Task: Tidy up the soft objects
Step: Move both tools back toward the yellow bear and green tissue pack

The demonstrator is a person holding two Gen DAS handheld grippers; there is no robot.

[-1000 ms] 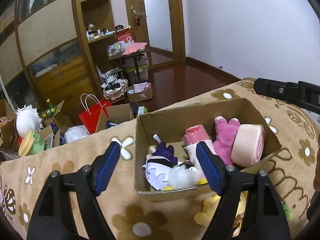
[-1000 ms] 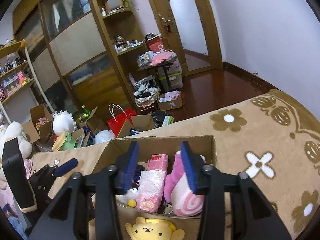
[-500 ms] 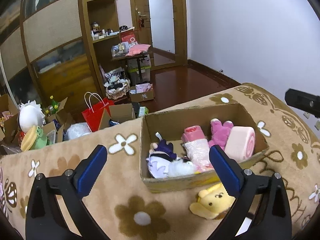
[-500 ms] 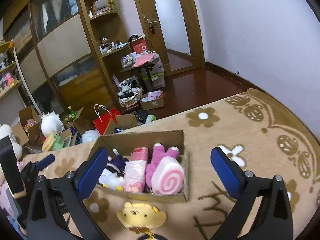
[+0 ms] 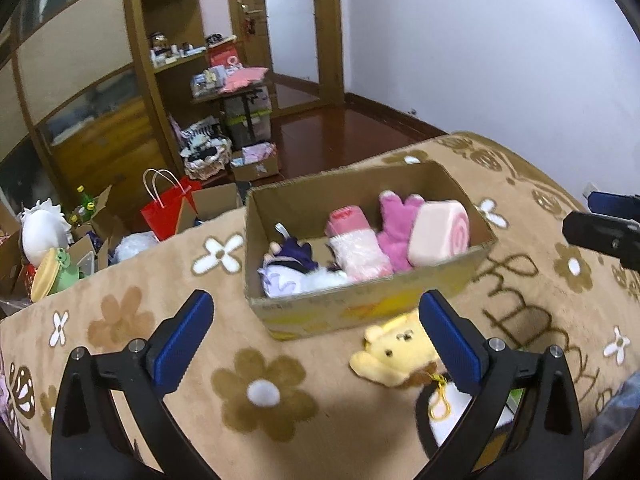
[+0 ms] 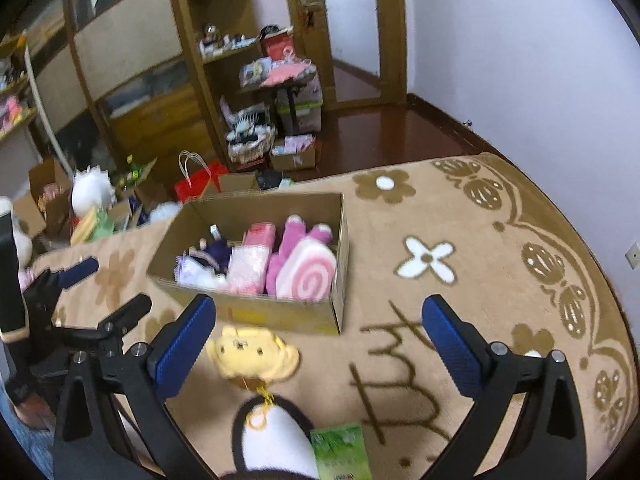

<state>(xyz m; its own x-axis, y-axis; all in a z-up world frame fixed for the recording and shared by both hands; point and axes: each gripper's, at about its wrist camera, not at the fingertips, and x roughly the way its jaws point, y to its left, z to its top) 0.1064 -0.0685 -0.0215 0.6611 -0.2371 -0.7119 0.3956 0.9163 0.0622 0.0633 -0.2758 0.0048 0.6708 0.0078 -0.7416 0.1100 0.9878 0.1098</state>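
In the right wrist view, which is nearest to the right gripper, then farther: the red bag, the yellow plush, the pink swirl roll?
From the right gripper:
1. Yellow plush, on the blanket before the box.
2. Pink swirl roll, at the box's right end.
3. Red bag, on the floor beyond.

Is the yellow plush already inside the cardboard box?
No, the yellow plush lies on the blanket outside the cardboard box, just in front of its near wall.

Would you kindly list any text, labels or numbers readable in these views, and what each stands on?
"NEW", roughly: red letters on the pink plush in the cardboard box; blurred, so uncertain.
Print on the box's front wall: too blurred to read.
Green packet beside the black-and-white plush: printing too small to read.
Red box on the shelf: white marking, unreadable.
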